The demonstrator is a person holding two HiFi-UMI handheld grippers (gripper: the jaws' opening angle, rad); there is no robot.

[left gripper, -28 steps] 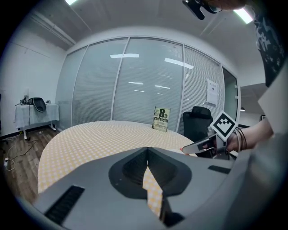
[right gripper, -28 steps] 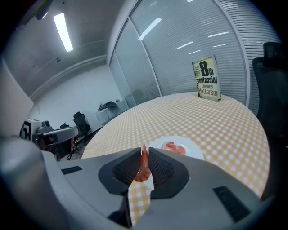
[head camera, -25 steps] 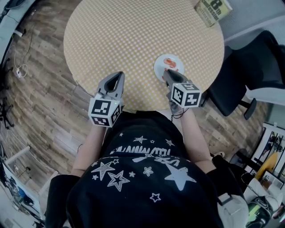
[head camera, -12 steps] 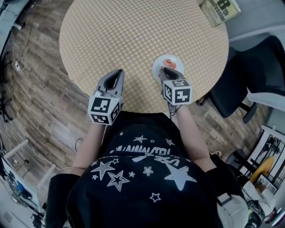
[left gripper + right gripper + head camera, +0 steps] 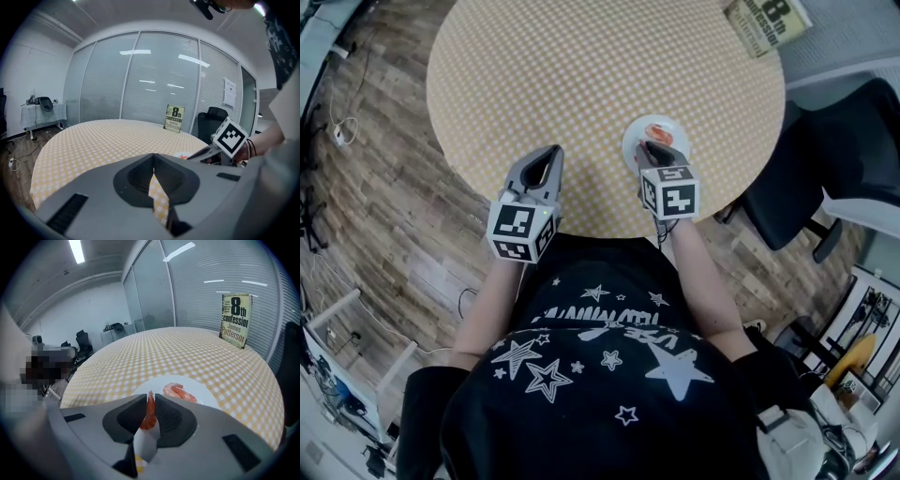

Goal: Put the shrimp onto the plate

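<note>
- Left claw (image 5: 153, 164): pressed together, empty, idle over the near counter (image 5: 93, 140) edge.
- Right claw (image 5: 150, 398): pinching shrimp (image 5: 149, 414), long axis upright.
- Plate (image 5: 205, 397): just below and ahead of the right claw; second shrimp (image 5: 179, 392) on it.

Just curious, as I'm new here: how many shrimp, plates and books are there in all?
Shrimp: 2, one on the plate, one between the jaws of the right gripper
Plate: 1
Book: 1
Total: 4
</note>
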